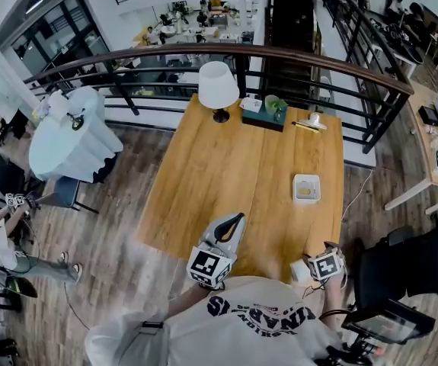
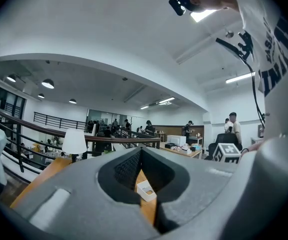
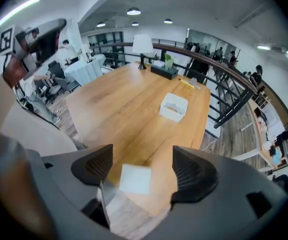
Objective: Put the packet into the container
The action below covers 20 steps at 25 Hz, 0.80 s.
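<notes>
- Packet (image 3: pixel 135 179), white and square, shows at the near right edge of the wooden table (image 1: pixel 226 174), a little blurred.
- Right gripper (image 3: pixel 142 162) tilts steeply down over that edge with its jaws wide apart. The packet sits in the gap between them, closer to the left-hand jaw in the right gripper view, and neither pad touches it.
- Container (image 1: pixel 306 188), a small white square tray, stands farther along the table toward its right side, well apart from the packet and from both grippers.
- Left gripper (image 1: pixel 238 218) is held level above the near part of the table, left of the right gripper. Its jaws meet at the tips with nothing between them. The container shows through the gap below the tips in the left gripper view.
- White table lamp (image 1: pixel 218 86) stands at the far edge of the table.
</notes>
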Each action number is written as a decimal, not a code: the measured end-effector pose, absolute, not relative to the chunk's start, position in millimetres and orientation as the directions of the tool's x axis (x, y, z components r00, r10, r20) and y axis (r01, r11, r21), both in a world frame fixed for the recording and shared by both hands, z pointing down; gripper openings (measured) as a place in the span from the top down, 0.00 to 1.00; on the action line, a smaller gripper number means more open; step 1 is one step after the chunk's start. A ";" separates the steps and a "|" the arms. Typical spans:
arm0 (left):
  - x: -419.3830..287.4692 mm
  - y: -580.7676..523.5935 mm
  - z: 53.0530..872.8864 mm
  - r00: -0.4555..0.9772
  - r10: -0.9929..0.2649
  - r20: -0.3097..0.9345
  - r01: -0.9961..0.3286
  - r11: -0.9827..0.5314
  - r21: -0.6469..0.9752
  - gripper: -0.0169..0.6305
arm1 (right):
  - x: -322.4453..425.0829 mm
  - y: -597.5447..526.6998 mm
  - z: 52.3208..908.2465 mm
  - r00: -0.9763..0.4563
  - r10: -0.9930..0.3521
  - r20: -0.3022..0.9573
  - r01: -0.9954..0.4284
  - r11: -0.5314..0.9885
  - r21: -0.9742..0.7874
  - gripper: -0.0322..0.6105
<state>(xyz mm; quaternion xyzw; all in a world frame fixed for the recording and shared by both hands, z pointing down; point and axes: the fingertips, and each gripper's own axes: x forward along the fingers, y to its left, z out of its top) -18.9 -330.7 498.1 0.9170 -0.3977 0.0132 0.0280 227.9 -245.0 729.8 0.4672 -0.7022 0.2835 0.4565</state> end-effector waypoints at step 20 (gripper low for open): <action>-27.9 -325.3 496.7 0.661 -0.748 0.058 -0.750 -0.660 0.039 0.97 | 234.7 -175.1 905.7 -0.064 -0.039 0.997 -0.921 0.388 -0.044 0.23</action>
